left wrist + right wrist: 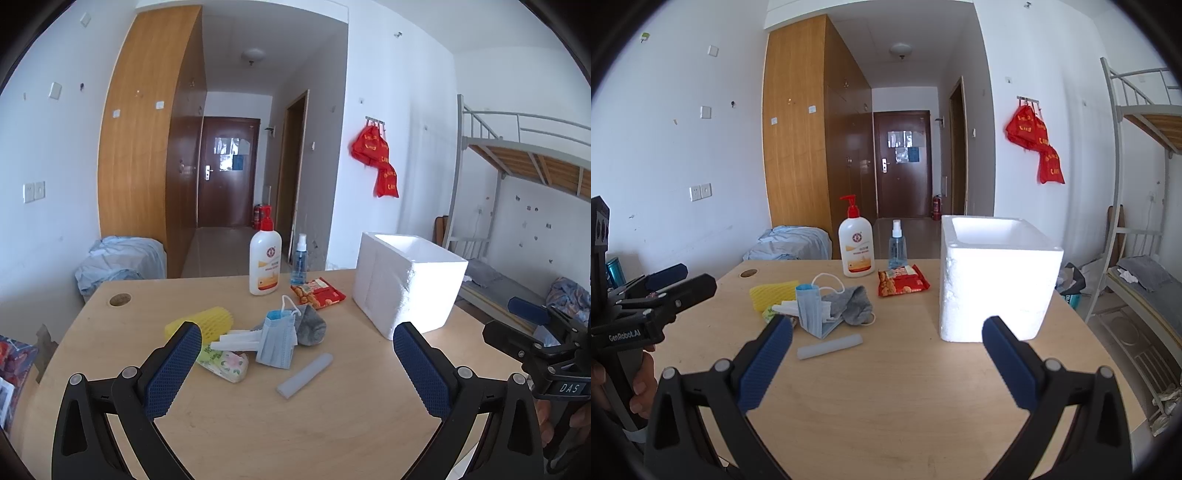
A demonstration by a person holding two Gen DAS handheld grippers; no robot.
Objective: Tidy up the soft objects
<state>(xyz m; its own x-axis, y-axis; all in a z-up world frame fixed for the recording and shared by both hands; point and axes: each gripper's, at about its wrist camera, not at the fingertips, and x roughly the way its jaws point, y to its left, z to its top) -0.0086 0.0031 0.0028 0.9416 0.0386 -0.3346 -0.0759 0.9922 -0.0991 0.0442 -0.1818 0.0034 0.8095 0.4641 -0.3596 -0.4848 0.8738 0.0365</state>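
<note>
**Blue pads wide apart, soft heap untouched**

Blue-padded left gripper (297, 343) and right gripper (886, 338) both hover low over the near table edge, fingers spread, nothing between them.

Risks, as I judge them:
- Translucent foam strip (830, 346) lies nearest, flat on the top; a shallow pinch could skid it away instead of lifting it
- Face mask (277, 341) overlaps the grey sock (312, 325) and white pieces; its ear loops may drag neighbours along
- Yellow foam net (207, 325) and floral tissue pack (225, 363) sit just beside the heap, easy to knock
- Snack packet (902, 284), pump bottle (856, 242) and spray bottle (897, 245) stand behind; a long reach could topple them

White foam box (993, 280) stands open-topped to the right, the likely bin.

Pale wood table (905, 406), cable hole at its far left corner. Beyond: wardrobe, hallway door, red bags on the wall, bunk bed at right
</note>
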